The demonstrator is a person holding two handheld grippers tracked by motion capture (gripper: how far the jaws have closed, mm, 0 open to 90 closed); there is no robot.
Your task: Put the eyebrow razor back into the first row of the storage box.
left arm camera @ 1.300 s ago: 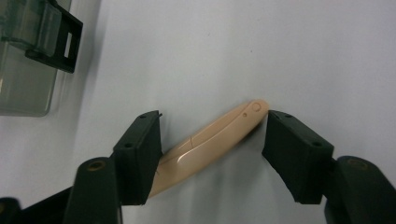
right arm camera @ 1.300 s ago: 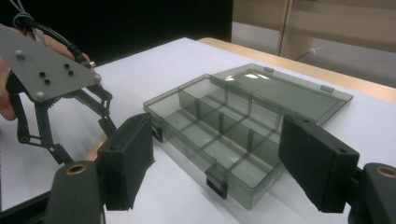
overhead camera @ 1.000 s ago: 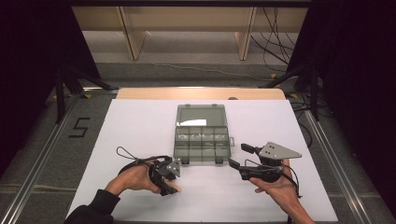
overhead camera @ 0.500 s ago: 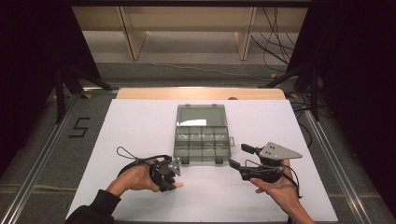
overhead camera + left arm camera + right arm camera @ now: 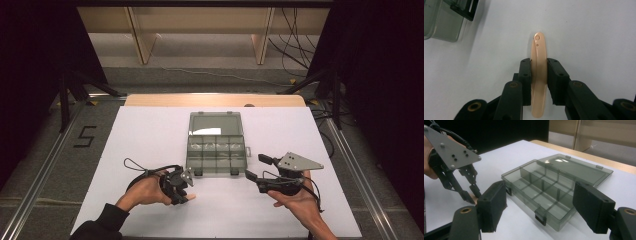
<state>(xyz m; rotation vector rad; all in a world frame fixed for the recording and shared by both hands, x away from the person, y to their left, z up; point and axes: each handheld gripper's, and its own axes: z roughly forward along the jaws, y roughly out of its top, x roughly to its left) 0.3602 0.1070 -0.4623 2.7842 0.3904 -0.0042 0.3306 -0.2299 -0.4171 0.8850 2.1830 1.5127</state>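
Left tongs [image 5: 539, 72] are down at the desk [image 5: 150, 130], and their jaws have just been closing on a slim peach-coloured plastic piece [image 5: 538, 55]. In the left gripper view both black pads sit tight against its sides, so it is clamped. The piece lies flat on the white desk, its rounded tip with two small dots poking out beyond the jaws. From the high view, the same tongs [image 5: 186, 186] sit just in front of the near left corner of the smoky clear box [image 5: 216, 150], close to it but apart.

The box sits mid-desk with its lid [image 5: 215, 124] thrown flat back on the far side, its compartments showing bare.

Over on the other side, the right tongs [image 5: 256, 167] hover near the box's front right corner. In the right gripper view the jaws stand wide apart with nothing between them, framing the box [image 5: 544, 192], and the left tongs [image 5: 472, 195] show farther off, tips at the desk.
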